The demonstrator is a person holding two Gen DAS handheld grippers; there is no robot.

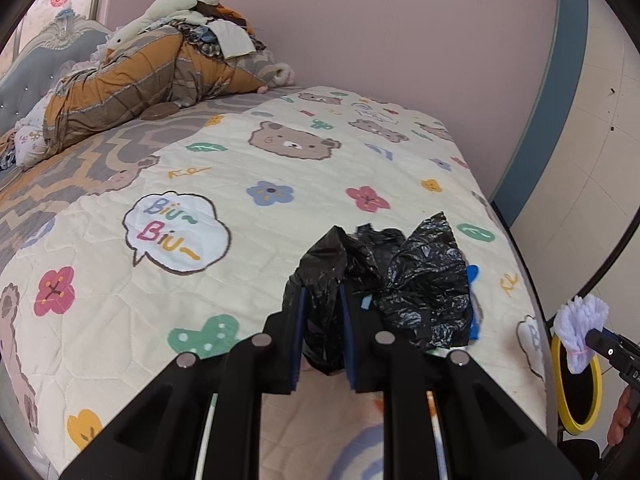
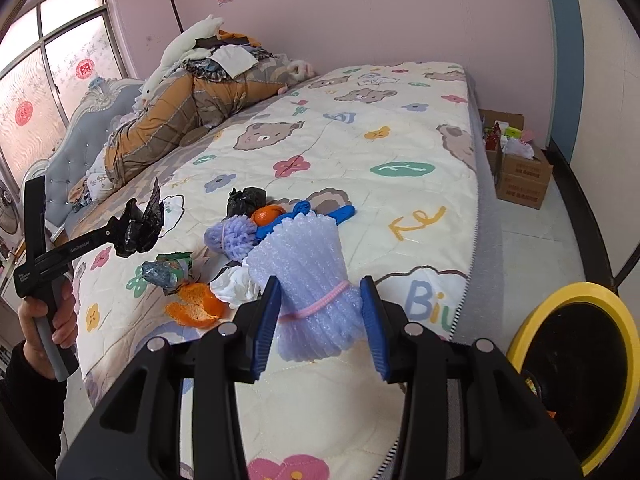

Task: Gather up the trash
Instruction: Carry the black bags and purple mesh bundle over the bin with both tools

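My left gripper (image 1: pixel 322 312) is shut on a crumpled black plastic bag (image 1: pixel 400 280) and holds it above the bed; it also shows in the right wrist view (image 2: pixel 140 224). My right gripper (image 2: pixel 320 312) is shut on a lilac foam fruit net (image 2: pixel 308 276) tied with a pink band, held above the bed's near edge, next to a yellow-rimmed black trash bin (image 2: pixel 576 364). On the quilt lie another lilac foam net (image 2: pixel 230 236), an orange (image 2: pixel 266 214), a blue glove-like piece (image 2: pixel 316 214), a small black bag (image 2: pixel 246 200), orange peel (image 2: pixel 196 308), white tissue (image 2: pixel 236 286) and a crumpled wrapper (image 2: pixel 168 274).
The bed (image 2: pixel 380 140) has a cream quilt with bears and flowers. A pile of bedding and clothes (image 2: pixel 184 100) lies at its head. Cardboard boxes (image 2: pixel 520 172) stand on the floor beyond the bed's foot. The pink wall (image 2: pixel 400 12) runs behind the bed.
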